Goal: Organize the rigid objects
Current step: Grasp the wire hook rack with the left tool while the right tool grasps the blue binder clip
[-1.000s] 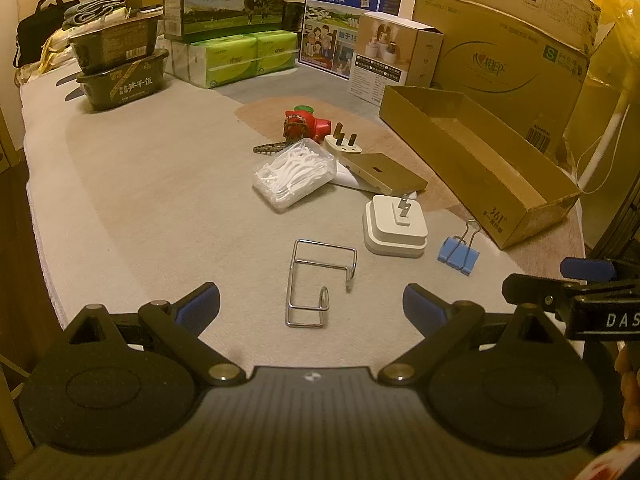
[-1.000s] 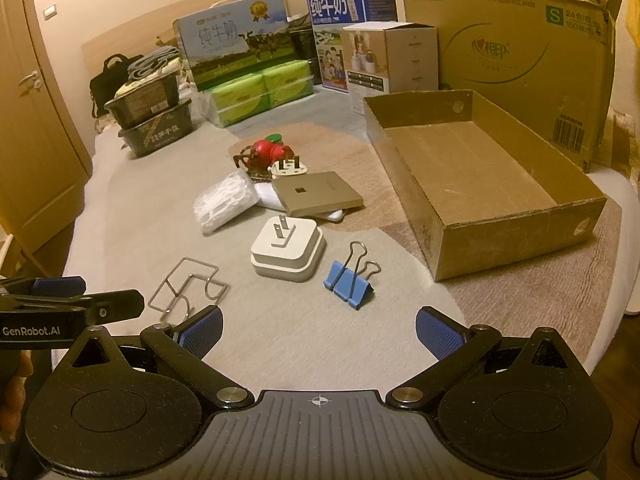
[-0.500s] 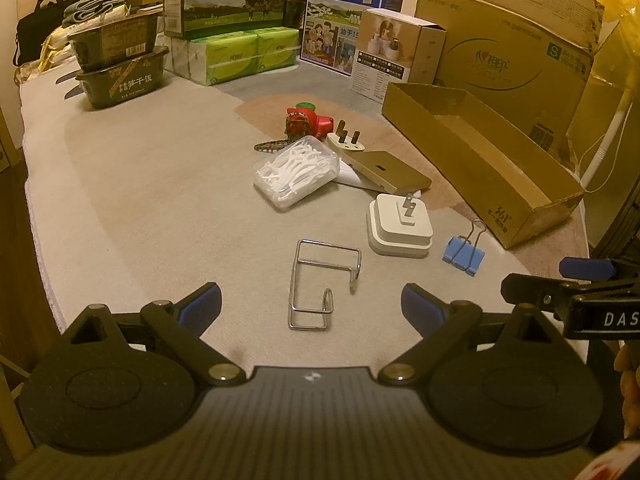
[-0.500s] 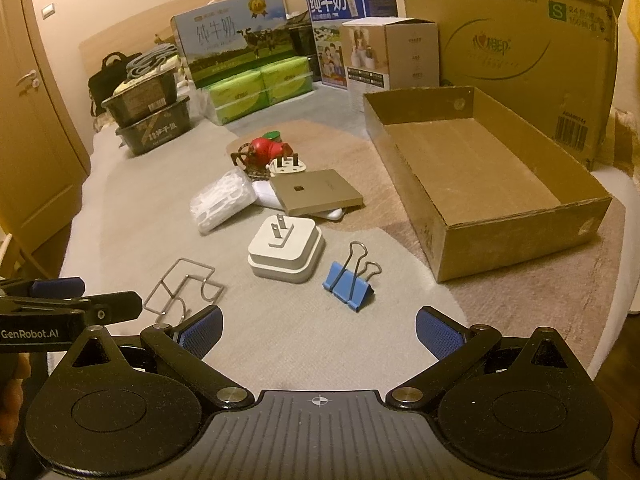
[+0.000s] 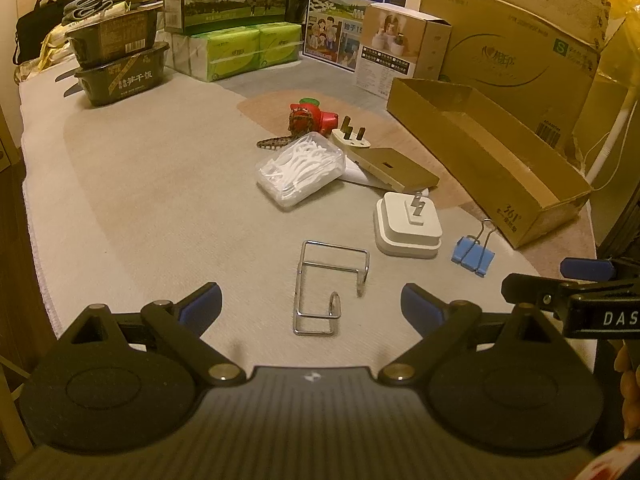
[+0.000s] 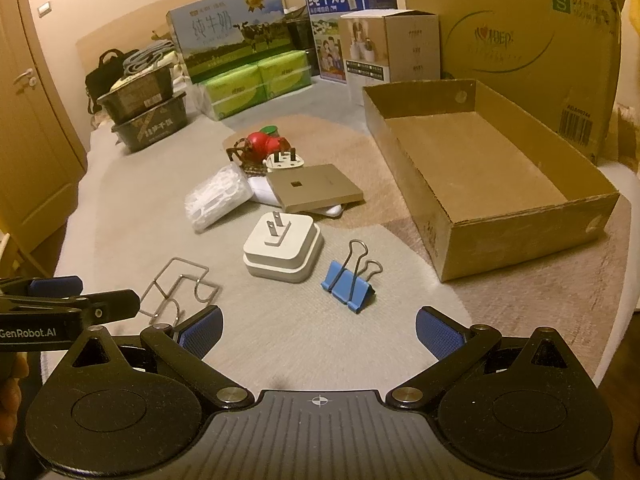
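We hold both tools low over the pale mat, nothing picked up yet, so we judge this the approach before the first grasp. Furthest left, our left gripper (image 5: 311, 300) has its fingers spread wide and empty, with the wire hook (image 5: 330, 286) lying flat just ahead, between them. Next comes the white plug adapter (image 6: 283, 246), prongs up, then the blue binder clip (image 6: 349, 282) just beside it, in front of our right gripper (image 6: 319, 326), likewise spread and empty. Far right stands the open cardboard box (image 6: 520, 236), bare inside. Next we likely need to lower onto the hook, pinch its thin wire squarely, and carry it across to the box.
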Demonstrator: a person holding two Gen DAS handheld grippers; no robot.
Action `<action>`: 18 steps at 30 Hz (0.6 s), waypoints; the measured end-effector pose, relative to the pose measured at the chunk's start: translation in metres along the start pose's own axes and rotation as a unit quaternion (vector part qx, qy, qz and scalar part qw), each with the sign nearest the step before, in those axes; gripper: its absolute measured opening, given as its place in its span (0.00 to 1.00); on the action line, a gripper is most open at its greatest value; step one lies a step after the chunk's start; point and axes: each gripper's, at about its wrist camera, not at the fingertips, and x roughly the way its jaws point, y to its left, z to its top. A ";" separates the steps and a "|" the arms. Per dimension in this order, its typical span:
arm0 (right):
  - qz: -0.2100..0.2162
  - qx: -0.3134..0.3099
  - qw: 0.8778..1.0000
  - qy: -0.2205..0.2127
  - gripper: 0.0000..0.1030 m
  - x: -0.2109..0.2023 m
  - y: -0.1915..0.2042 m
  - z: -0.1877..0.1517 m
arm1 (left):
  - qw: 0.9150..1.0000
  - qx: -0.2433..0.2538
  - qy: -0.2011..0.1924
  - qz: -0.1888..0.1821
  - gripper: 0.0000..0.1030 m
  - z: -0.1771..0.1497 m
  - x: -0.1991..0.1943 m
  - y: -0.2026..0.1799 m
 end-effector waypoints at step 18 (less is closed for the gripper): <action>-0.022 0.021 0.999 -0.012 0.90 0.033 -0.011 -0.002 | 1.000 0.023 0.016 -0.009 0.86 0.004 0.045 -0.001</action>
